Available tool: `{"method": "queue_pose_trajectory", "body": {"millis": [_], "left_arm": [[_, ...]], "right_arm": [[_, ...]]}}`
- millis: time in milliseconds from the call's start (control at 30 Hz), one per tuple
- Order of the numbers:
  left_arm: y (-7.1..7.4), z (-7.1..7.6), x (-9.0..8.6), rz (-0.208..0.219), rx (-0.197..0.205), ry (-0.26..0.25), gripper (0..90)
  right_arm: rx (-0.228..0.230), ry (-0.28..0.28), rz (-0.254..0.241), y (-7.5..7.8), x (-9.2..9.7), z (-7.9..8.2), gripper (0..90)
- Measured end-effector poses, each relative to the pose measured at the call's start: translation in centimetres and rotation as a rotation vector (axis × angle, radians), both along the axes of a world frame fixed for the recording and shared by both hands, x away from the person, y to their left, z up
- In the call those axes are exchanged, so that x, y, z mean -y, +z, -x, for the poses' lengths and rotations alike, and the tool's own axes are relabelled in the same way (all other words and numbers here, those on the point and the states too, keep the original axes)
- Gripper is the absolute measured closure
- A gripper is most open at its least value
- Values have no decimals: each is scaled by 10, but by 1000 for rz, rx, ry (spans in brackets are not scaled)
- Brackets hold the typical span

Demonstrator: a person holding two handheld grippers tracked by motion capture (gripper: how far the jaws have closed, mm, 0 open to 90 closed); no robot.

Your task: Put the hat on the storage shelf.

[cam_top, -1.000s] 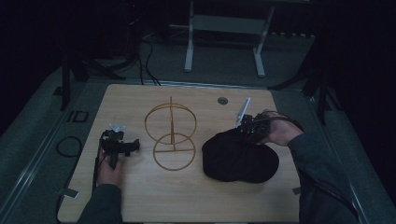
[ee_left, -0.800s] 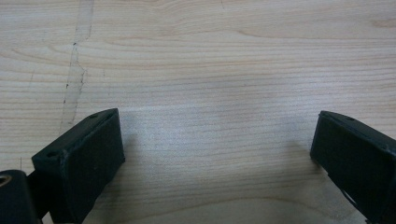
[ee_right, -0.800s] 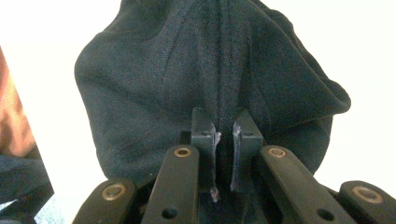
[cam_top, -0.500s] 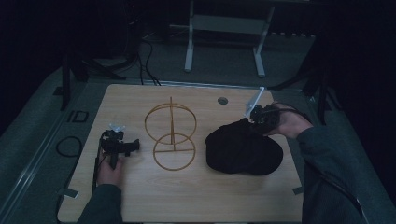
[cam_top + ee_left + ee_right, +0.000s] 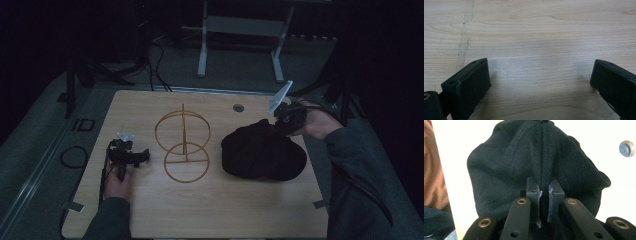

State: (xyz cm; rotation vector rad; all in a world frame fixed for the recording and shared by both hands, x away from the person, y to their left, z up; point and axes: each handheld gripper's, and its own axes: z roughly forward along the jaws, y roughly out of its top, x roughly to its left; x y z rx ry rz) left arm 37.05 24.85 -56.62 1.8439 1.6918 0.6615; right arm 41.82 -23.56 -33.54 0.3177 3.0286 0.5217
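Note:
A black knitted hat (image 5: 262, 152) lies on the right half of the wooden table (image 5: 215, 210). My right gripper (image 5: 281, 122) is shut on the hat's upper right edge and pulls a fold of it upward. In the right gripper view the hat (image 5: 534, 157) hangs from the closed jaws, cloth pinched between the pads (image 5: 534, 192). A thin wooden stand (image 5: 182, 142) of two rings and a post stands mid-table. My left gripper (image 5: 137, 157) rests on the table left of the stand. In the left gripper view its jaws stand wide apart over bare wood, nothing between them.
A small round grey plug (image 5: 238, 107) sits in the tabletop behind the hat; it also shows as the plug (image 5: 627, 148) at the right gripper view's edge. A metal frame (image 5: 240, 40) stands on the floor beyond the table. Cables (image 5: 75, 157) lie along the left side.
My right gripper has risen and drawn back toward the table's right rear, lifting the hat's edge with it, so the hat stands taller. The left gripper has kept still.

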Motion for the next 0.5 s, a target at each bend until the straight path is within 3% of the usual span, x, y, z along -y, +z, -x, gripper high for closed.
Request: {"method": "queue_pose_trajectory", "body": {"millis": [500], "left_arm": [[0, 0, 0, 0, -1, 1, 23]], "right_arm": [[50, 26, -70, 31, 3, 1, 830]]}}
